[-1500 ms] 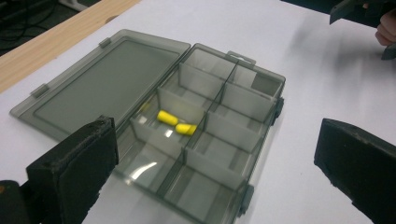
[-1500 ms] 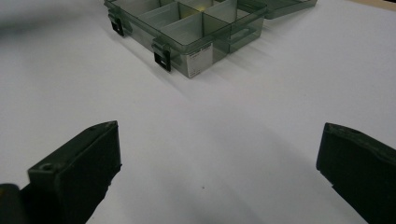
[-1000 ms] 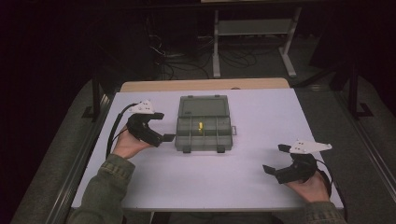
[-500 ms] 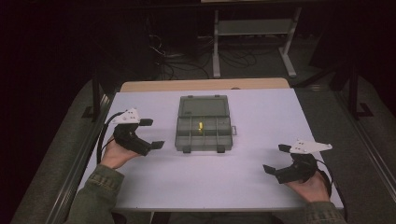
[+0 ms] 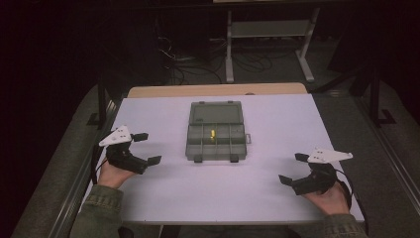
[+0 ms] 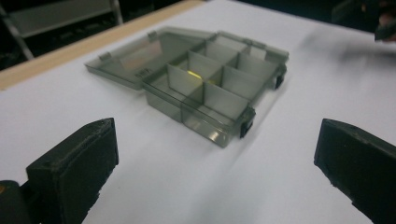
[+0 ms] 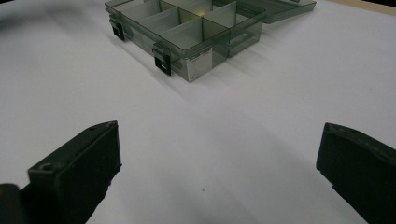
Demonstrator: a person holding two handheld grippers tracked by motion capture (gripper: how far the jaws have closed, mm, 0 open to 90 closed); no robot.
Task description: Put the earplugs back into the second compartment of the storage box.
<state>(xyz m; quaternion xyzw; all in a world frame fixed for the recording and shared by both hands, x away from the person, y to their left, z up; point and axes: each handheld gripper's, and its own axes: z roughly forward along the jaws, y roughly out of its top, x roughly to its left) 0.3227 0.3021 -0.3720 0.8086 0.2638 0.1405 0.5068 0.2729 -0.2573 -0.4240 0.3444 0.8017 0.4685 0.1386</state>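
A smoky grey plastic compartment box (image 5: 216, 132) lies mid-table with its lid folded flat toward the far side. A small yellow item (image 5: 213, 134) rests in one of its middle compartments, seen as a yellow glow (image 6: 190, 74) in the left gripper view. My left gripper (image 5: 147, 148) is open near the table's left edge, its jaws wide apart with nothing between them, pointing toward the box (image 6: 201, 91). My right gripper (image 5: 293, 168) is open at the front right, empty too, facing the box (image 7: 196, 32) from well short of it.
The white table top (image 5: 277, 124) has a wooden strip (image 5: 218, 89) along its far edge. Beyond it, a metal stand (image 5: 270, 34) and cables sit on the dark floor. Dark rails run beside the table on both sides.
My left gripper has drawn back from beside the box toward the left front edge of the table. The right gripper has stayed where it was.
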